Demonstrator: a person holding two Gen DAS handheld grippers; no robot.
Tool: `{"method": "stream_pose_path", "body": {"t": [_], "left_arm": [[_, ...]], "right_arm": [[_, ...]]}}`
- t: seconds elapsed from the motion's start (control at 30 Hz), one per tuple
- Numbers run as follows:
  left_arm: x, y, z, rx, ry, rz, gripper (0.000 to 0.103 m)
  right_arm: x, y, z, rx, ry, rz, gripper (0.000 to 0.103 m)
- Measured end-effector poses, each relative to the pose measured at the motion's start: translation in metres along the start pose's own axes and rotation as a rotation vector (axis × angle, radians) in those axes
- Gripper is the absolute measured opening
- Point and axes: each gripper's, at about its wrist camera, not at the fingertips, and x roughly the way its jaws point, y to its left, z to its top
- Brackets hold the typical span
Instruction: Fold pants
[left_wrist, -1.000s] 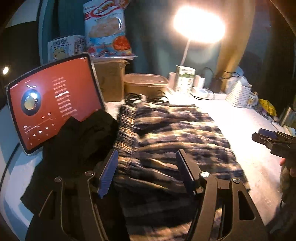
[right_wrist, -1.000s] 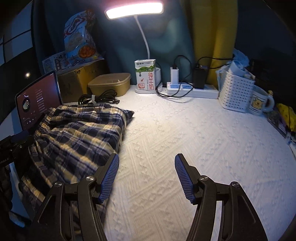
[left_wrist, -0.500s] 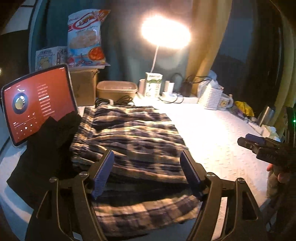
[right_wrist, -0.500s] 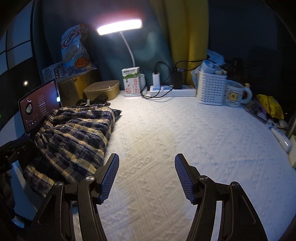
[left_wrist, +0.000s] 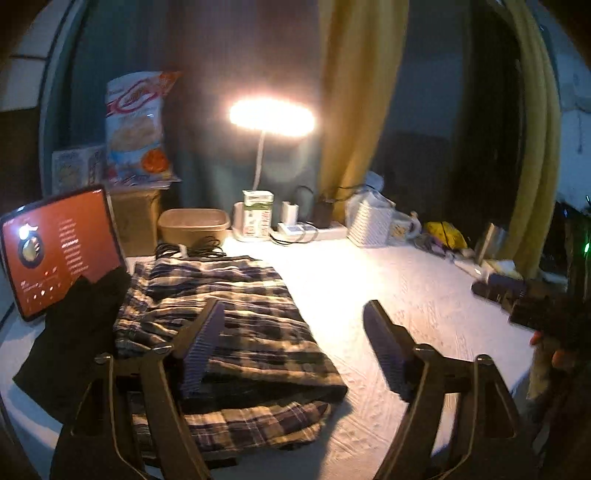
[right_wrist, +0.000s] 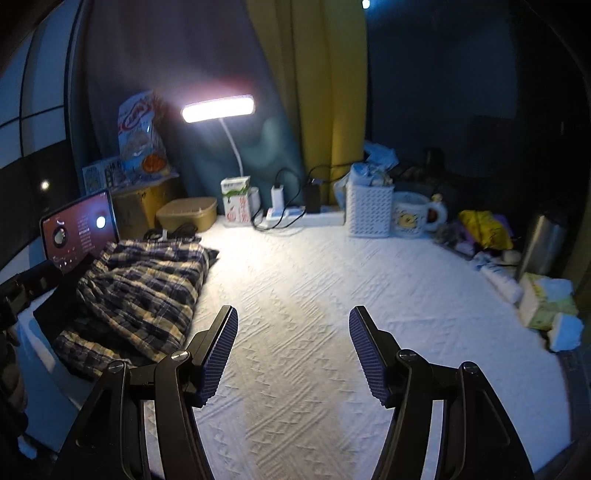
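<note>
The plaid pants (left_wrist: 229, 325) lie folded in a stack on the left part of the white textured table cover (left_wrist: 406, 295); they also show in the right wrist view (right_wrist: 144, 291). My left gripper (left_wrist: 295, 350) is open and empty, raised above and behind the stack's near right edge. My right gripper (right_wrist: 293, 354) is open and empty above the bare cover, well right of the pants. The right gripper also shows at the right edge of the left wrist view (left_wrist: 517, 299).
A black cloth (left_wrist: 74, 332) lies left of the pants before a red-screened tablet (left_wrist: 59, 247). At the back stand a lamp (left_wrist: 271, 118), a tan lidded box (left_wrist: 194, 225), a milk carton (left_wrist: 256, 214), a power strip (right_wrist: 303, 214), a white basket (right_wrist: 369, 210) and a mug (right_wrist: 413, 214).
Both grippers have pulled back and up from the table, so more of it shows. The left gripper has also swung to the right. The pants have not moved.
</note>
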Motion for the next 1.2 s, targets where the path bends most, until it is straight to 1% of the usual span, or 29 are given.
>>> {"method": "stream_pose_path", "body": {"t": [0.1, 0.23, 0.33, 0.37, 0.5, 0.57, 0.63, 0.67, 0.77, 0.8, 1.03, 1.2], "left_arm": [[-0.007, -0.01, 0.002, 0.017, -0.018, -0.013, 0.083], [-0.019, -0.023, 0.006, 0.041, -0.057, -0.012, 0.085], [-0.029, -0.03, 0.012, 0.039, -0.072, -0.022, 0.09], [-0.033, -0.031, 0.014, 0.037, -0.078, -0.025, 0.09], [-0.048, -0.041, 0.02, 0.053, -0.125, -0.016, 0.091], [-0.054, -0.045, 0.023, 0.062, -0.137, -0.012, 0.098], [-0.061, -0.049, 0.025, 0.072, -0.159, -0.021, 0.102], [-0.065, -0.051, 0.025, 0.077, -0.171, -0.024, 0.102], [-0.076, -0.057, 0.028, 0.093, -0.197, -0.022, 0.102], [-0.078, -0.058, 0.029, 0.097, -0.203, -0.02, 0.102], [-0.092, -0.067, 0.033, 0.136, -0.224, 0.007, 0.102], [-0.103, -0.064, 0.033, 0.133, -0.253, 0.02, 0.102]], "right_arm": [[-0.02, -0.004, 0.004, 0.002, -0.041, -0.016, 0.072], [-0.046, -0.006, 0.009, 0.0, -0.094, -0.032, 0.072], [-0.062, -0.005, 0.012, -0.003, -0.128, -0.039, 0.073], [-0.067, -0.005, 0.014, -0.006, -0.138, -0.042, 0.073], [-0.088, -0.004, 0.018, -0.017, -0.185, -0.059, 0.079], [-0.1, -0.003, 0.02, -0.022, -0.208, -0.065, 0.08], [-0.111, -0.003, 0.022, -0.024, -0.228, -0.07, 0.08], [-0.114, -0.003, 0.022, -0.023, -0.234, -0.071, 0.081], [-0.126, -0.003, 0.024, -0.02, -0.25, -0.071, 0.091], [-0.129, -0.002, 0.024, -0.021, -0.256, -0.074, 0.093], [-0.151, 0.006, 0.028, -0.043, -0.291, -0.087, 0.093], [-0.165, 0.011, 0.031, -0.057, -0.318, -0.09, 0.094]]}}
